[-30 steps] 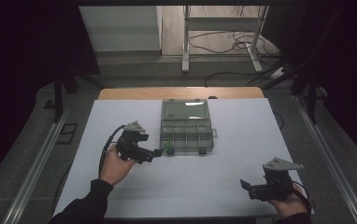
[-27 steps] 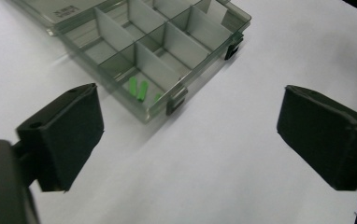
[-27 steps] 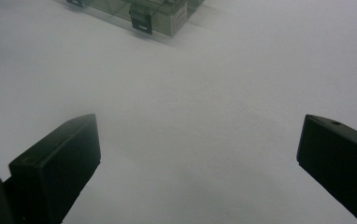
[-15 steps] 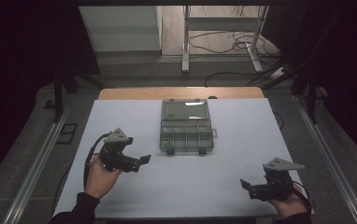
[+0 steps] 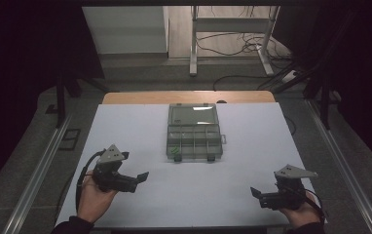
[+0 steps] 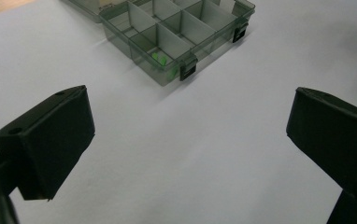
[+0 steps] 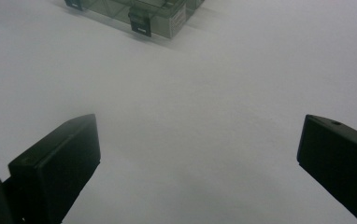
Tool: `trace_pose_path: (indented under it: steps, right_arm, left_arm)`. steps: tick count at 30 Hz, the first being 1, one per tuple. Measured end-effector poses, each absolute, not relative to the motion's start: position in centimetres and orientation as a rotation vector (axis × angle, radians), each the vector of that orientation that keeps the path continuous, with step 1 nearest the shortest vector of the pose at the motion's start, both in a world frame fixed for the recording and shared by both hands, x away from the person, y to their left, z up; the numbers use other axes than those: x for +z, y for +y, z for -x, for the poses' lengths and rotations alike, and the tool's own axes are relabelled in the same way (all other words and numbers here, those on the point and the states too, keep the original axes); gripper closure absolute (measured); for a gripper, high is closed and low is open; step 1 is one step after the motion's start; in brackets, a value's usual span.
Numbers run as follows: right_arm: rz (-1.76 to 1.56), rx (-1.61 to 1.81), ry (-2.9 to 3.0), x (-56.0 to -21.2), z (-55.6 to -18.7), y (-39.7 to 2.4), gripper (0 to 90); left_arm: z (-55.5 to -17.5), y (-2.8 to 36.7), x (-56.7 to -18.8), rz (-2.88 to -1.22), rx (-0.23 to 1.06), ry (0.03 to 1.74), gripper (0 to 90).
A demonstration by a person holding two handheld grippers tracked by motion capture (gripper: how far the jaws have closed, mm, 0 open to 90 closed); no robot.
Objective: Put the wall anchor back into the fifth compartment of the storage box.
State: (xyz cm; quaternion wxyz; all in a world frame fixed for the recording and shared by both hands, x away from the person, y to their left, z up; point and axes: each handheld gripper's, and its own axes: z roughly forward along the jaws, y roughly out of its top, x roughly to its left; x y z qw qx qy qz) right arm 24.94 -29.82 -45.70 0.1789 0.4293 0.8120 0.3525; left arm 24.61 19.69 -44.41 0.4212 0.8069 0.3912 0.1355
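The box (image 5: 194, 132) lies open at the centre of the high view, lid flat toward the top of the frame, on the white table (image 5: 223, 190). A green bit (image 5: 176, 151) sits in its lower-left compartment; in the left gripper view it shows at upper centre (image 6: 159, 58). The left gripper (image 5: 142, 176), lower left, well apart from the box, has just been opening its jaws; they stand wide with nothing between them. The right gripper (image 5: 253, 192), lower right, also gapes wide and empty.
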Motion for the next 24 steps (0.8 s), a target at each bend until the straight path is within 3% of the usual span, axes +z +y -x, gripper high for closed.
trace_pose_path:
  steps: [24]
  right_arm:
    - [-1.214, 0.996, 2.291, -45.7, -24.9, -29.8, 0.0]
  left_arm:
    - [-21.2, 22.2, -45.9, -1.997, 0.319, 1.073, 1.7]
